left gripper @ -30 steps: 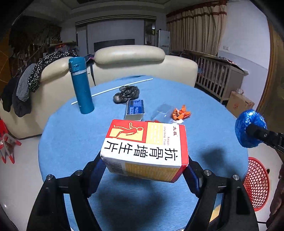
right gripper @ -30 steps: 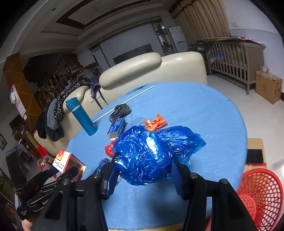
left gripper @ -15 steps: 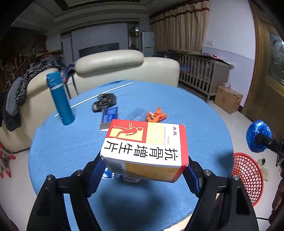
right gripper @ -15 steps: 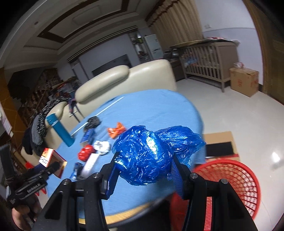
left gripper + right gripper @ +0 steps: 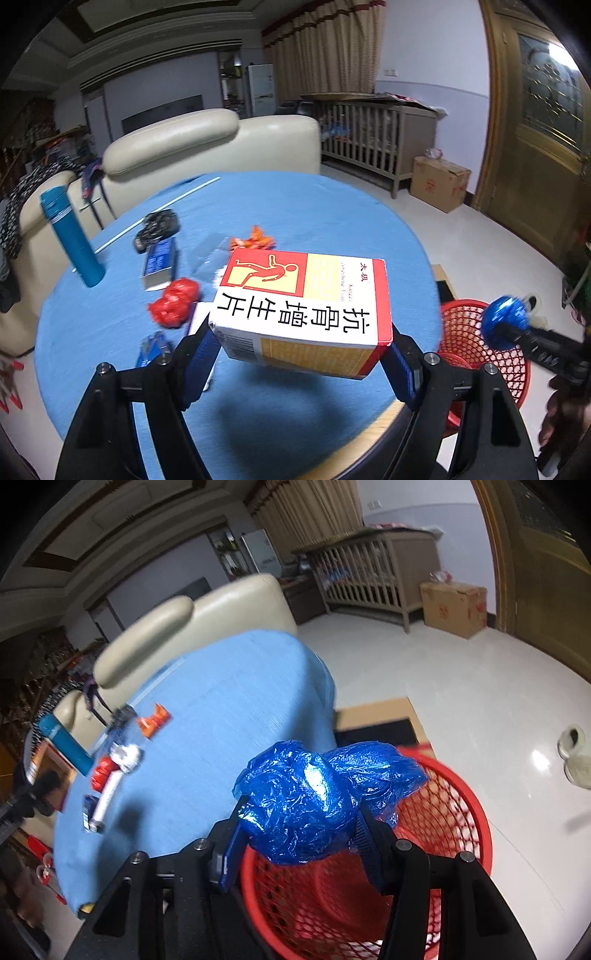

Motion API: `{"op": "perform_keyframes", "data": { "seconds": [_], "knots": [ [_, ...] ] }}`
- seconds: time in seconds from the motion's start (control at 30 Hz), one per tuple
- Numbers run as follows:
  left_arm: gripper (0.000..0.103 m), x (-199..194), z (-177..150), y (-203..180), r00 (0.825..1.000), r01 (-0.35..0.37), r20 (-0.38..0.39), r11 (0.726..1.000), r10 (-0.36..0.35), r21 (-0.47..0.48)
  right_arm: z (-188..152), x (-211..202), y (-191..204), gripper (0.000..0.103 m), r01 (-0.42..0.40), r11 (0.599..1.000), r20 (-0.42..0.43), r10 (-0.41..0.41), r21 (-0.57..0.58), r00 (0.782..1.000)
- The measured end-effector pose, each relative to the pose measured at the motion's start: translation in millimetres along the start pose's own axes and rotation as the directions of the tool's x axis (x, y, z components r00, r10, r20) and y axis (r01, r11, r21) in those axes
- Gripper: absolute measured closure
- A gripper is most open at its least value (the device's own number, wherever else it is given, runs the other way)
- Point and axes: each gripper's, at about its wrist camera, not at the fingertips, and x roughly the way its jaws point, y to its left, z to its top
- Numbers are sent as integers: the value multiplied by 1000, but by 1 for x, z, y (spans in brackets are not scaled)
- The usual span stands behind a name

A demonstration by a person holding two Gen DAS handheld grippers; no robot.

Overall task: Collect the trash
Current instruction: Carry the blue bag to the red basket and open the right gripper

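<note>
two pieces of trash are in hand at once, one per gripper. from the left wrist view, the left gripper (image 5: 301,343) has its jaws pinching the carton (image 5: 306,306) by its two short ends, holding it level above the near part of the blue table (image 5: 332,221); it looks like a stiff, light cardboard box that should take a firm squeeze on those flat ends without sliding, though too hard a press could dent it. more trash lies on the cloth beyond it: a red crumpled wrapper (image 5: 173,304), an orange wrapper (image 5: 255,240), a black bag (image 5: 157,229) and a small blue box (image 5: 159,262), with a teal flask (image 5: 72,236) standing upright to the left. the red basket (image 5: 476,343) sits on the floor off the table's right edge. from the right wrist view, the right gripper (image 5: 301,825) has its jaws clamped on the blue plastic wad (image 5: 314,805), which hangs right over the basket's rim (image 5: 480,823). the wad looks soft, crinkly and nearly weightless, so it is best taken around its bulk; it may cling to the pads when let go.
</note>
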Motion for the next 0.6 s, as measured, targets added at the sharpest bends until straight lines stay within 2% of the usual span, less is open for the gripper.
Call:
{"op": "perform_keyframes", "data": {
  "seconds": [0.17, 0.33, 0.6],
  "knots": [
    [22, 4, 5, -24, 999, 35, -10, 999, -35, 33, -18, 17, -20, 47, 35, 999, -75, -33, 22, 997],
    [22, 8, 7, -51, 998, 65, -25, 995, -63, 71, -28, 24, -35, 47, 51, 997, -115, -45, 49, 992],
    [22, 19, 8, -90, 994, 99, -52, 987, -93, 126, -39, 36, -47, 44, 41, 996, -183, -25, 81, 983]
  ]
}}
